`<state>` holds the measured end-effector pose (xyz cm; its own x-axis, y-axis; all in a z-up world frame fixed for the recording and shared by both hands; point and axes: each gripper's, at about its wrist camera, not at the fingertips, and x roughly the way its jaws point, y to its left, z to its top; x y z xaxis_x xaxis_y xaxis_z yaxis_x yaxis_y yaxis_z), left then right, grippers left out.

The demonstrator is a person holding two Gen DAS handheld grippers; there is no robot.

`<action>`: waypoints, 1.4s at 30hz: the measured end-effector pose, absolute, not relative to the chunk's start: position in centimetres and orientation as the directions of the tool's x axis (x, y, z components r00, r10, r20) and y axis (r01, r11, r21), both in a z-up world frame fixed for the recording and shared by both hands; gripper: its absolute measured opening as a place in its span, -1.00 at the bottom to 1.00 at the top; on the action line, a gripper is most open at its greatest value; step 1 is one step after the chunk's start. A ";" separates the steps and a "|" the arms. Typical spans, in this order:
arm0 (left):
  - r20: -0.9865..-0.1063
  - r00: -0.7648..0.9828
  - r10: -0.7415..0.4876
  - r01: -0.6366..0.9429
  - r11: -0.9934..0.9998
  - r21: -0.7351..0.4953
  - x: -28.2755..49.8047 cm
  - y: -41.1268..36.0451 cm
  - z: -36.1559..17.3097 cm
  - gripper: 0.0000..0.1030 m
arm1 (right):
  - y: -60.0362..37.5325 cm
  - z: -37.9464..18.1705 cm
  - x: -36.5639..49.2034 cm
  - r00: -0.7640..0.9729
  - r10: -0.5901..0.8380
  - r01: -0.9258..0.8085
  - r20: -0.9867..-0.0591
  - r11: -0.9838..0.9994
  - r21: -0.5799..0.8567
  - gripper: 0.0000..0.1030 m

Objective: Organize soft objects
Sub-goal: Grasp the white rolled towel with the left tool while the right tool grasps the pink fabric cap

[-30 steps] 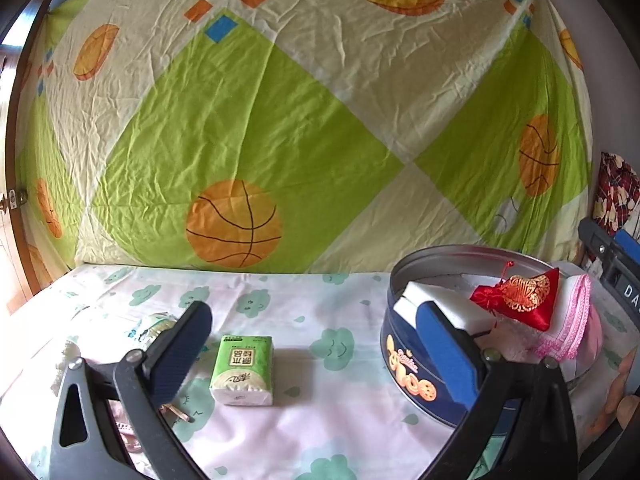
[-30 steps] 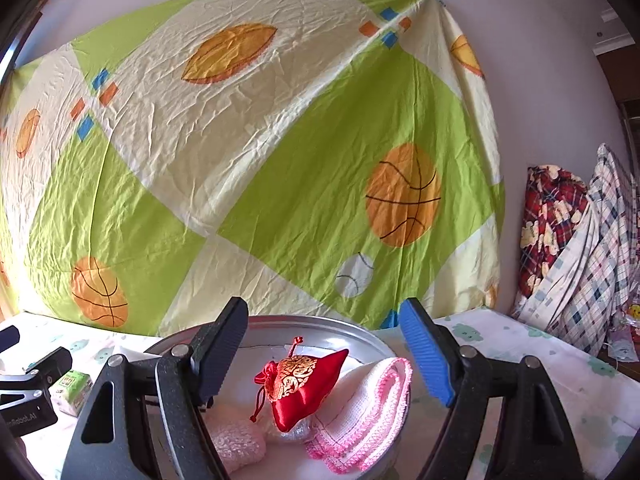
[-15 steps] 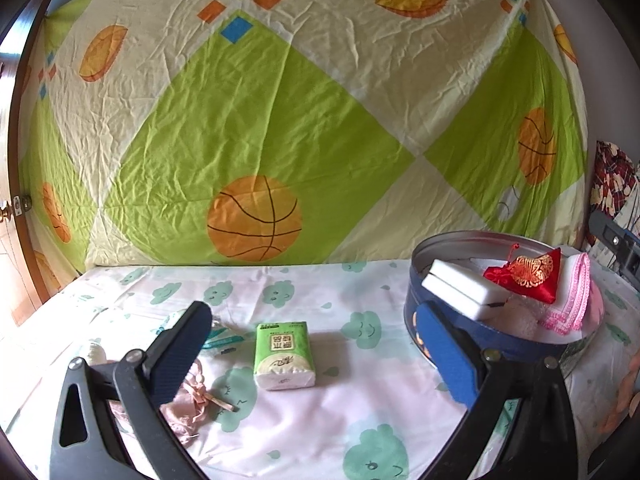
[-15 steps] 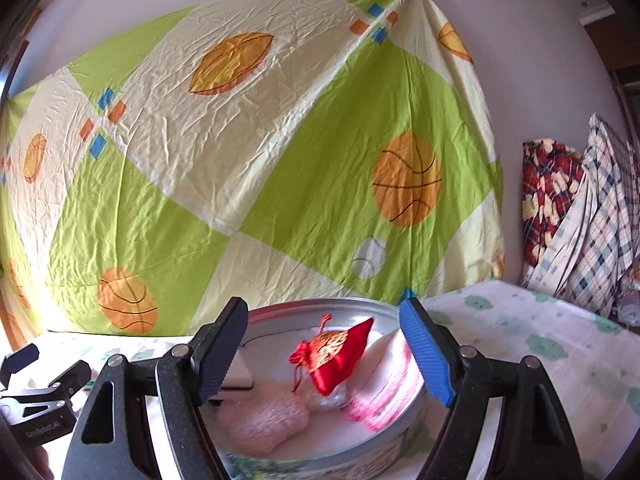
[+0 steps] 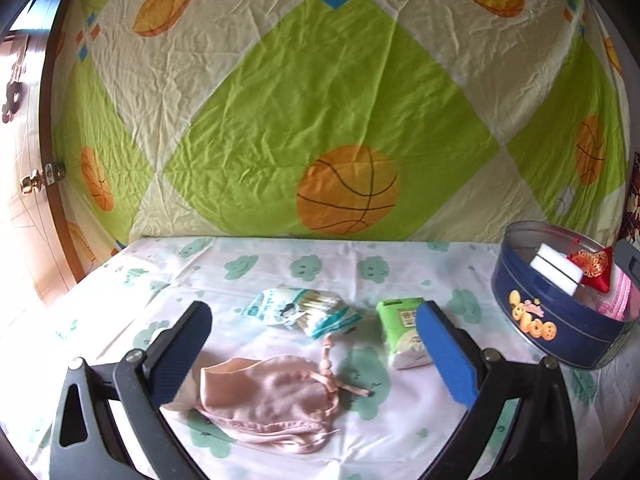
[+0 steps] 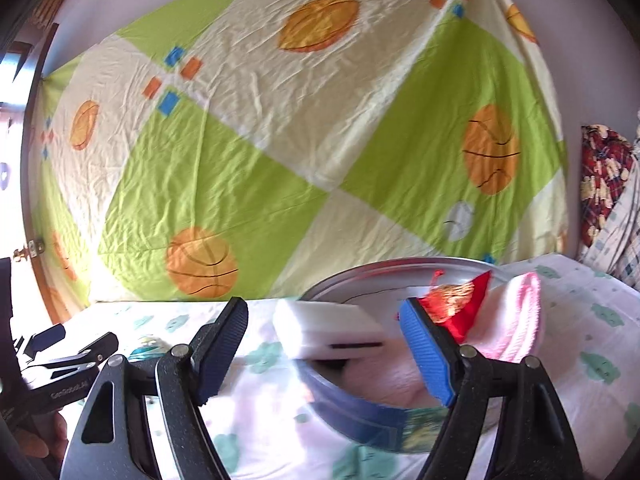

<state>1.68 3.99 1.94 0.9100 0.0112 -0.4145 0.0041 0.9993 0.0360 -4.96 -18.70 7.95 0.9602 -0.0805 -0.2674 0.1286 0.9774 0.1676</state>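
A pink drawstring pouch (image 5: 272, 396) lies on the bed sheet just in front of my left gripper (image 5: 316, 344), whose jaws stand open and empty. Behind the pouch lie a packet of cotton swabs (image 5: 304, 310) and a green tissue pack (image 5: 404, 332). At the right stands a round blue tin (image 5: 560, 320), holding a white sponge block (image 5: 556, 270), a red embroidered pouch (image 5: 596, 266) and a pink knitted cloth (image 5: 618, 294). My right gripper (image 6: 324, 344) is open and empty, hovering at the near left rim of the tin (image 6: 360, 420); the sponge (image 6: 332, 328), red pouch (image 6: 460, 308) and pink cloth (image 6: 516, 320) show beyond it.
A green and cream basketball-print sheet (image 5: 320, 120) hangs as a backdrop behind the bed. A wooden door (image 5: 24, 184) is at the far left. Patterned fabrics (image 6: 608, 200) are piled at the right. The left gripper's body (image 6: 60, 364) shows at the right wrist view's left edge.
Both grippers have swung left. In the left view the pink pouch and swab packet came into sight and the tin slid right. In the right view the tin shifted right and nearer.
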 end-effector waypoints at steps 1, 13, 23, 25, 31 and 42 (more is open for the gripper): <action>-0.428 0.903 0.021 -0.008 0.999 0.033 1.9 4.7 1.9 1.00 | -17.8 7.9 -4.8 0.961 -0.065 0.112 -0.268 0.980 0.165 0.55; -0.557 0.822 0.115 -0.161 0.986 -0.034 4.3 14.4 0.7 1.00 | -8.6 7.1 -1.6 0.912 0.165 -0.105 -0.377 0.979 0.175 0.55; -0.754 0.657 0.027 -0.225 0.961 -0.162 7.1 19.8 -3.0 0.62 | -0.2 4.5 2.1 0.719 0.384 -0.334 -0.579 0.922 0.195 0.55; -0.774 0.633 0.013 -0.228 0.959 -0.170 7.3 20.1 -3.5 0.43 | 0.8 3.9 2.7 0.672 0.417 -0.369 -0.612 0.905 0.211 0.55; -0.779 0.627 -0.005 -0.199 0.966 -0.167 7.4 20.1 -3.5 -0.33 | 3.3 2.2 4.7 0.561 0.446 -0.413 -0.697 0.881 0.231 0.55; -0.655 0.745 -0.126 -0.107 0.946 -0.305 6.2 21.0 -1.0 -0.37 | 5.8 1.2 6.9 0.503 0.400 -0.415 -0.766 0.889 0.191 -0.20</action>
<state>6.25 20.95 -1.03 0.7453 -0.1263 -0.6547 -0.1072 0.9464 -0.3046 6.90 5.83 1.22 0.5034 0.3997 -0.7661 -0.4155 0.8893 0.1910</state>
